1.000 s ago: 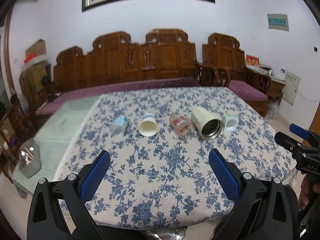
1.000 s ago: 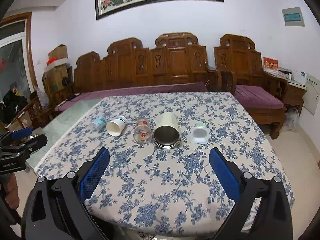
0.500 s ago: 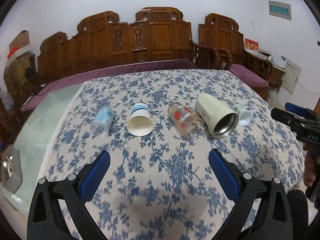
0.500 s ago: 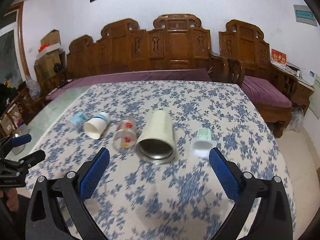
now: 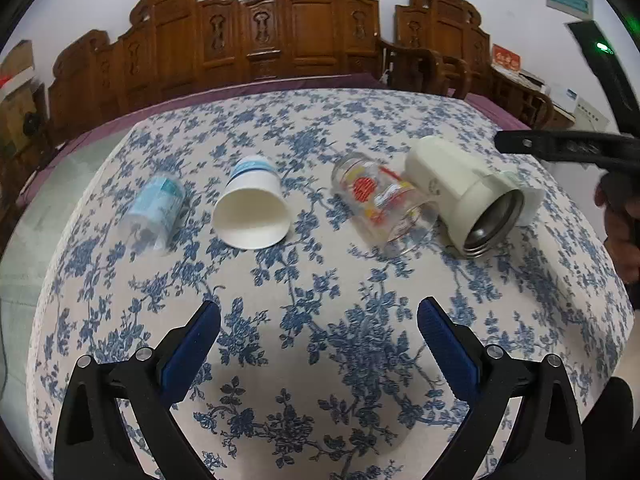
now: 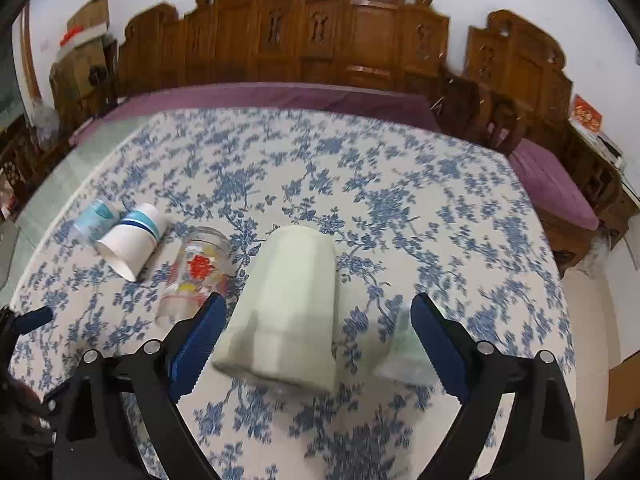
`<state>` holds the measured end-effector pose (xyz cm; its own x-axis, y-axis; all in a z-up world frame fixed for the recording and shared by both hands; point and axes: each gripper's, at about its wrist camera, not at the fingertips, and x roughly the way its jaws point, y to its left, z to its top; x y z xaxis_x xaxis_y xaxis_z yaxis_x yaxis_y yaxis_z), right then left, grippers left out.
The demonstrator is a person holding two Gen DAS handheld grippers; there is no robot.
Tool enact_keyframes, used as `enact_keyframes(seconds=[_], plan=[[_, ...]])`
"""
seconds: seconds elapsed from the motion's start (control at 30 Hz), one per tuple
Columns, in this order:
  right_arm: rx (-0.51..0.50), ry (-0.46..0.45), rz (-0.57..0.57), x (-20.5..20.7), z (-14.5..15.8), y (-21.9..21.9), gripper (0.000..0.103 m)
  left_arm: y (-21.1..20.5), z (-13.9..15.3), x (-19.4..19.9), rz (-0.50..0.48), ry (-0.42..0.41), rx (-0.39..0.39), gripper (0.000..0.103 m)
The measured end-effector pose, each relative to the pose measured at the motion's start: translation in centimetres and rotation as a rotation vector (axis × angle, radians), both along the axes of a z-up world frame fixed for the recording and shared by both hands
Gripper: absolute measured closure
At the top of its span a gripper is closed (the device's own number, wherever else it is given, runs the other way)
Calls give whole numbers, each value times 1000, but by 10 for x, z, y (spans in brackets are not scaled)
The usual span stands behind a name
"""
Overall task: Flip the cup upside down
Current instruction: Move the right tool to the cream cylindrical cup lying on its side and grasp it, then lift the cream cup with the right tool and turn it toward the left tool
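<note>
cream cup [image 6: 286, 308] lying on its side, between wide-spread right gripper [image 6: 316, 330] fingers

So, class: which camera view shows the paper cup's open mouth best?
The left wrist view: the paper cup lies on its side, its mouth facing the camera. The right wrist view shows it smaller, mostly side-on.

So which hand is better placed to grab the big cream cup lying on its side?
Right. Its tool is open with the cream steel-lined cup already between its fingers. The left tool is open too, but over bare tablecloth, short of the cups.
</note>
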<state>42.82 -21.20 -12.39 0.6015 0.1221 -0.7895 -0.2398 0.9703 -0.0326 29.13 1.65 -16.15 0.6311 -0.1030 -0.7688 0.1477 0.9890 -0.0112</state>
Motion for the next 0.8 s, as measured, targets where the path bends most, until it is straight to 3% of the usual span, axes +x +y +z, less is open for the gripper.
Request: enact_keyframes(seconds=[0.27,0.4,0.57,0.8], plan=[[14,230,24,58,-44,20,13,11,-8,4,3,23,49,8],[2,284,28,71,-56,26,16,14,-8,4,5,19,55,8],[18,415,40,84,-72,28,21,11,-7,1,-14,12,61,8],[22,421,13,71,-69,21,25,15,-2,-4,-12,6,40,8]])
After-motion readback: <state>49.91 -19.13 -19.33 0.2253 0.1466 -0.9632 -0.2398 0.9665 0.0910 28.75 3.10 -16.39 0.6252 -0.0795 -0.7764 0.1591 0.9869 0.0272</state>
